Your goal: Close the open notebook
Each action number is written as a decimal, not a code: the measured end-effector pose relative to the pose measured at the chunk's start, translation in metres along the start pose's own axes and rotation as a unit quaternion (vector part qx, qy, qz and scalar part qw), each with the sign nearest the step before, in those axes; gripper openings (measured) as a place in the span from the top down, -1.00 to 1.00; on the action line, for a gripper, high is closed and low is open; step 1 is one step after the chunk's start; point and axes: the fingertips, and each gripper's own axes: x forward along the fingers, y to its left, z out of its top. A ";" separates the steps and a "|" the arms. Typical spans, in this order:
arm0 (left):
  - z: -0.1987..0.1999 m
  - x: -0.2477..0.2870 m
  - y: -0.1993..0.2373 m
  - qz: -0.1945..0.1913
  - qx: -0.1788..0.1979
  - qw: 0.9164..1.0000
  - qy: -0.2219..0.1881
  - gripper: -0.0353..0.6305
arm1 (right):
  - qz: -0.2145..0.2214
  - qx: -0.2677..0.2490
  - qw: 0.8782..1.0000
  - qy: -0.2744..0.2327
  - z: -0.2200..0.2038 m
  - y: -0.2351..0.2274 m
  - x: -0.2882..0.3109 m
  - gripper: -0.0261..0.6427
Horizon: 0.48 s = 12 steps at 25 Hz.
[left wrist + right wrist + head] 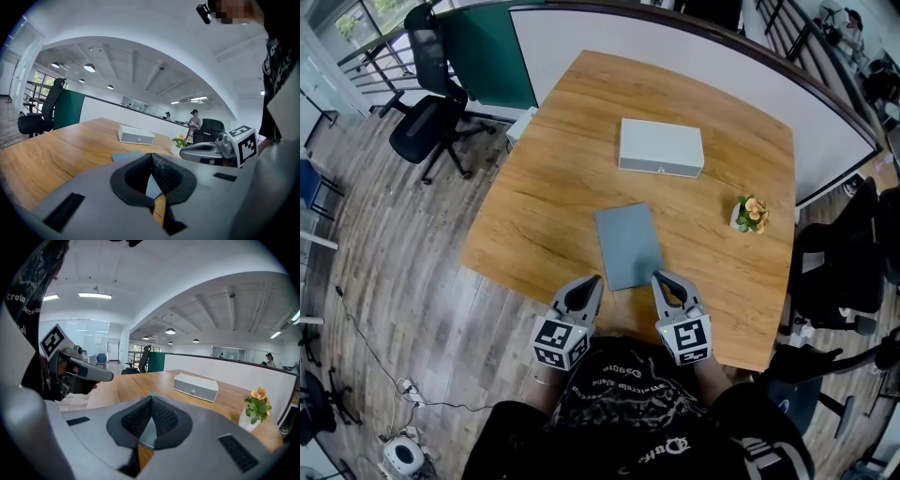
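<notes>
Left tool (pixel 596 279), right tool (pixel 657 276) fully closed

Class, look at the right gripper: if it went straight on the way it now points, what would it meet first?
Probably the notebook: the shut right gripper tilts down at its near right corner. Depth is unclear, so it might skim past.

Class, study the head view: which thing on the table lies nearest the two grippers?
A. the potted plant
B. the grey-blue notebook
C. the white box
B: the grey-blue notebook lies just ahead of the left gripper and right gripper; the white box and potted plant sit farther off.
</notes>
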 end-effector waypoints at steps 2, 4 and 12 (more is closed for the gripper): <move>-0.003 0.001 -0.001 0.005 0.013 1.000 0.011 0.83 | -0.004 -0.001 1.000 0.006 -0.003 -0.002 0.000 0.90; -0.004 0.003 0.002 0.013 0.016 1.000 0.016 0.83 | -0.005 -0.004 1.000 0.010 -0.006 -0.004 0.001 0.90; 0.001 0.005 0.002 0.018 0.001 1.000 0.001 0.83 | 0.000 -0.008 1.000 0.014 -0.010 -0.008 0.002 0.91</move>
